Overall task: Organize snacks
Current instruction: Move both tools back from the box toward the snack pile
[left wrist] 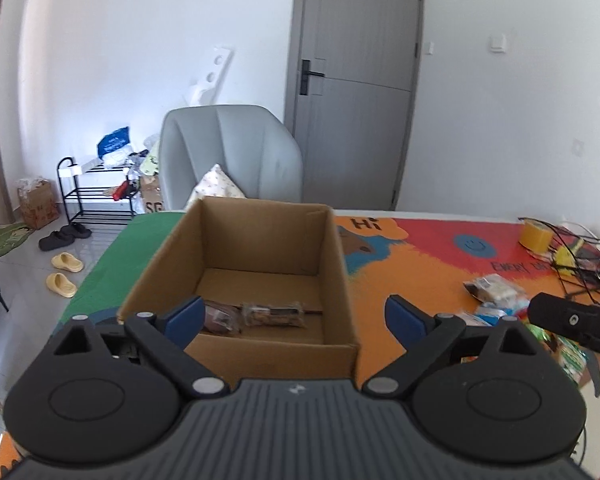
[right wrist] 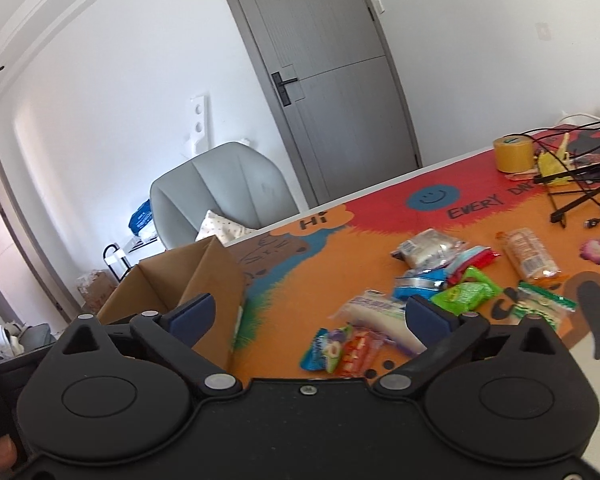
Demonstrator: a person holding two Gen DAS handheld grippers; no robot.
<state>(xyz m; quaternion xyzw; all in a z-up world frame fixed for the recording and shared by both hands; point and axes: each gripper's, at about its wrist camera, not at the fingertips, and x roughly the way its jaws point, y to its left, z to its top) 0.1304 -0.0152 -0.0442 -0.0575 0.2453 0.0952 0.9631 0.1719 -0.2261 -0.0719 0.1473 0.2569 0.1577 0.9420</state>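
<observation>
An open cardboard box stands on the colourful table mat and holds two clear-wrapped snack packets. My left gripper is open and empty, hovering just above the box's near wall. The box also shows in the right wrist view at the left. My right gripper is open and empty above the mat, to the right of the box. Several snack packets lie in a loose pile ahead of it, with a blue-and-red packet nearest. Part of the right gripper shows in the left wrist view.
A yellow tape roll and tangled black cables sit at the table's far right. A grey armchair stands behind the table, a grey door beyond it. A shoe rack and slippers are on the floor at left.
</observation>
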